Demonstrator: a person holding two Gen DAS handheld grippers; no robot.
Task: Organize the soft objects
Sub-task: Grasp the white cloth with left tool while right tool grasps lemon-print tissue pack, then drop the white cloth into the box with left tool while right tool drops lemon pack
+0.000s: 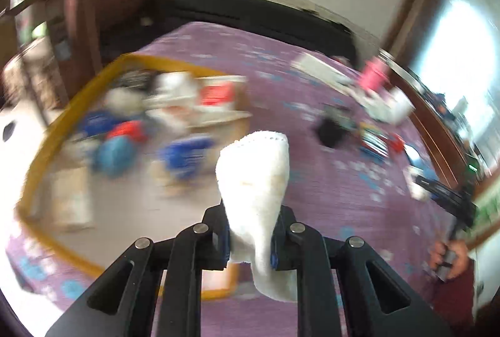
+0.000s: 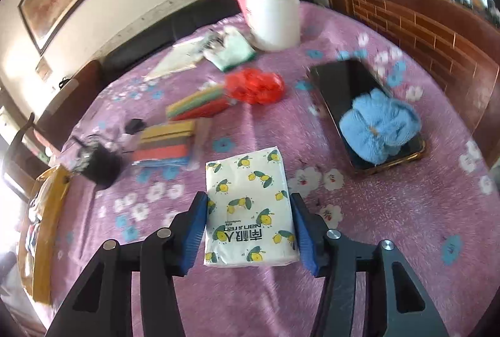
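My left gripper [image 1: 250, 243] was clamped tight on a white sock [image 1: 254, 180], which stuck up past the fingertips above the purple flowered bedspread [image 1: 328, 180]. To the left of the sock lay a yellow-rimmed tray [image 1: 47, 143] holding blurred blue, red and white soft things. My right gripper [image 2: 250, 227] stood about half open, its blue pads [image 2: 197, 230] on either side of a tissue pack [image 2: 247, 205] printed with lemons, which lay flat on the bedspread; I could not tell whether the pads pressed it. Left of the pack were coloured sponge stacks [image 2: 168, 146]. Beyond it sat a red mesh bundle [image 2: 254, 85] and a white bucket [image 2: 273, 16]. To its right, a blue knitted piece [image 2: 378, 127] rested on a black tablet [image 2: 350, 87].
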